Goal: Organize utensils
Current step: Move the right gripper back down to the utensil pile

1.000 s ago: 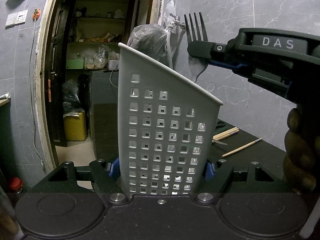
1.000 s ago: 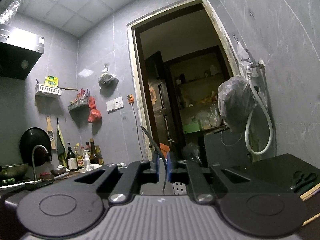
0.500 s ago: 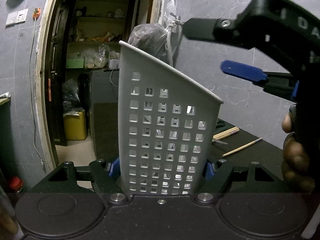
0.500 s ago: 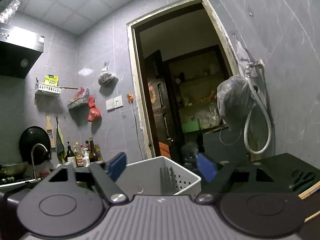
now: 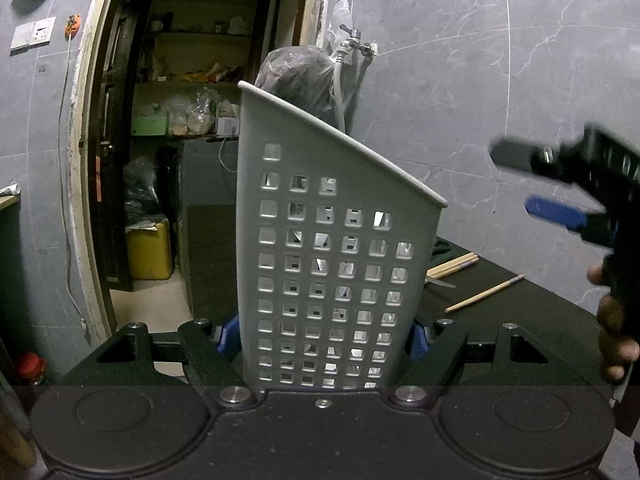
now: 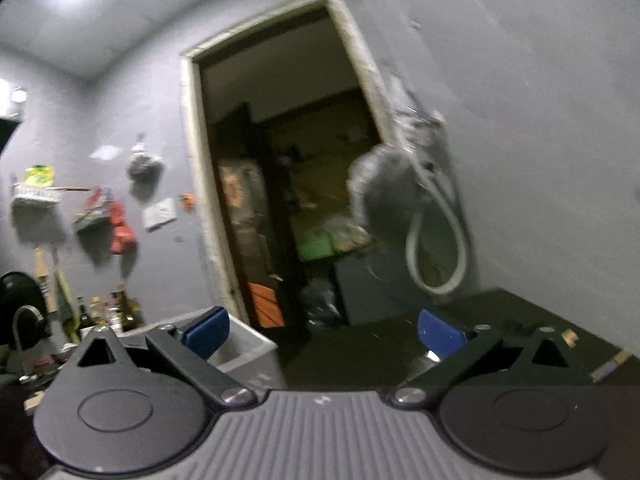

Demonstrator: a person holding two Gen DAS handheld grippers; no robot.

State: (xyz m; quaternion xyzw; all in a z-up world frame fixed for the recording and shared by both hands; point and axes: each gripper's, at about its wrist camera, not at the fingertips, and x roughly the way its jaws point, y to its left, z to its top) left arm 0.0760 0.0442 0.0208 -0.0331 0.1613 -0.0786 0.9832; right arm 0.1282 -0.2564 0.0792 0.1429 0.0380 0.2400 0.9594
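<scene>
Left hand-held gripper [image 5: 324, 340] clamps the perforated utensil holder [image 5: 332, 248] steady for loading; right hand-held gripper [image 6: 322, 330], its jaws just opened wide, holds nothing.

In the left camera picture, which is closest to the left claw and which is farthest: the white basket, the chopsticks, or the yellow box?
1. Basket: clamped in the left claw, touching its pads.
2. Chopsticks: on the dark table, right of the basket and behind it.
3. Yellow box: on the floor past the doorway, to the left, farthest back.

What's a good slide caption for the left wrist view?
Left gripper clamps the white perforated utensil caddy; the open right gripper hangs beside it, empty.
</scene>
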